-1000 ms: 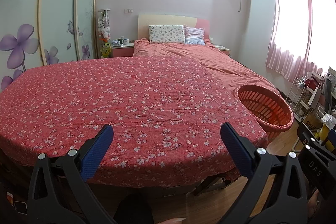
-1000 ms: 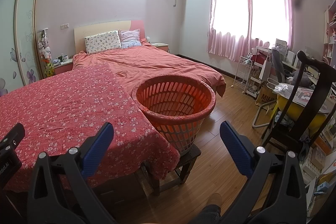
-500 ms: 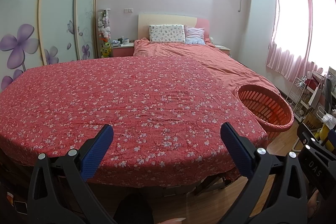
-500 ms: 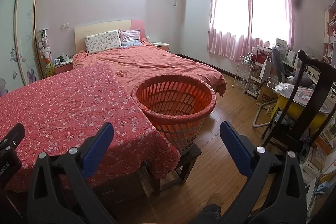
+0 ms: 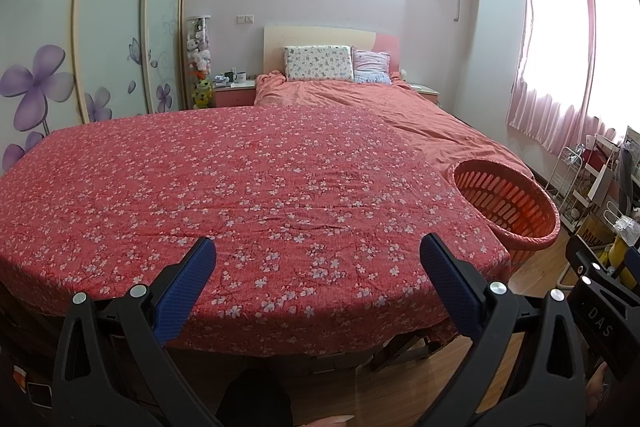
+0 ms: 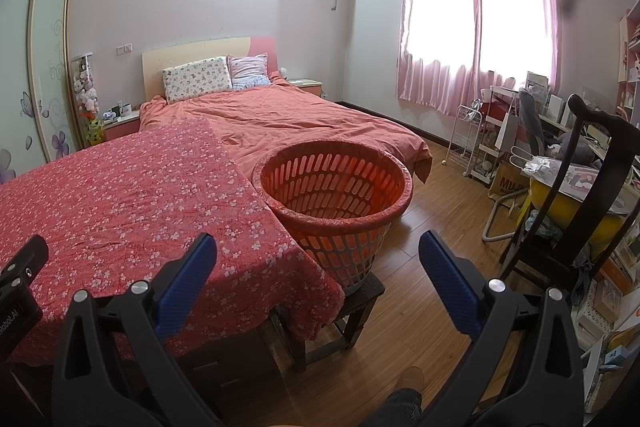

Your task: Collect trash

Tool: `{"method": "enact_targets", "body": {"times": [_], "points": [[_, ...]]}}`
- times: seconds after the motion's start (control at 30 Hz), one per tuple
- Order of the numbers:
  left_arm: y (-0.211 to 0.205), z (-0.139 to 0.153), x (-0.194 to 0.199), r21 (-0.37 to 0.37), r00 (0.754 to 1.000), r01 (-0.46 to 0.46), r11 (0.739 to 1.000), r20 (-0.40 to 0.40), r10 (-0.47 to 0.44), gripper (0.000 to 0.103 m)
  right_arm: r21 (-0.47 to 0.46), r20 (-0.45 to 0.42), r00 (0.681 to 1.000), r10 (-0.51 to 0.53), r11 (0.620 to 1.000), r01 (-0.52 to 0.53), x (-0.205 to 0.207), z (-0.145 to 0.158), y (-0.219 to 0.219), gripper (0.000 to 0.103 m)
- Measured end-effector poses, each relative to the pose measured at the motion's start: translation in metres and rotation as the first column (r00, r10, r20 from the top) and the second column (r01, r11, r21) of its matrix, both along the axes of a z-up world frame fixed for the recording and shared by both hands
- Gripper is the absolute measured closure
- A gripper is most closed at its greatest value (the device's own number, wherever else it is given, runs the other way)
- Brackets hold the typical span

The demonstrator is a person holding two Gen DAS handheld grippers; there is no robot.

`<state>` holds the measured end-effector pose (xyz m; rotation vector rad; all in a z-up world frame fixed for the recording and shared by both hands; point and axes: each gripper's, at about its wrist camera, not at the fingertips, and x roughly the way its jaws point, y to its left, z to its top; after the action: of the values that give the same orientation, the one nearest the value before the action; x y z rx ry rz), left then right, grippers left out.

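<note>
A flowered red cloth (image 5: 256, 183) covered the table; one slotted orange basket (image 6: 336, 195) stood beside it; left gripper (image 5: 318, 259) and right gripper (image 6: 318, 255) both gaped, empty.

The left gripper (image 5: 318, 261) is held level with its blue-padded jaws spread wide and nothing between them. The right gripper (image 6: 318, 261) matches it, jaws wide and bare. At the left view's bottom edge, what may be a fingertip (image 5: 332, 422) shows.
</note>
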<state>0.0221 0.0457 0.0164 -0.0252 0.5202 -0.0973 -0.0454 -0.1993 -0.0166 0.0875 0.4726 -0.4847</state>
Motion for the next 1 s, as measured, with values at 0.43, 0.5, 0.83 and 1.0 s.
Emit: {"method": "enact_targets", "body": {"times": [0.43, 0.5, 0.83, 1.0], "points": [[-0.0001, 0.0002, 0.0008, 0.000, 1.000, 0.000, 1.000, -0.001, 0.000, 0.003, 0.001, 0.000, 1.000, 0.001, 1.000, -0.001, 0.0003, 0.0012, -0.0019, 0.004], [0.0002, 0.0003, 0.0007, 0.000, 1.000, 0.000, 1.000, -0.001, 0.000, 0.003, 0.002, -0.001, 1.000, 0.001, 1.000, -0.001, 0.0001, 0.0011, -0.0010, 0.004], [0.0021, -0.0012, -0.0001, 0.001, 1.000, -0.002, 1.000, -0.003, 0.002, 0.003, 0.002, -0.001, 1.000, 0.001, 1.000, -0.001, 0.0004, 0.0016, -0.0014, 0.004], [0.0046, -0.0028, -0.0012, 0.002, 1.000, -0.006, 1.000, -0.003, 0.006, 0.003, 0.003, -0.002, 1.000, 0.000, 1.000, 0.000, 0.0007, 0.0022, -0.0022, 0.004]]}}
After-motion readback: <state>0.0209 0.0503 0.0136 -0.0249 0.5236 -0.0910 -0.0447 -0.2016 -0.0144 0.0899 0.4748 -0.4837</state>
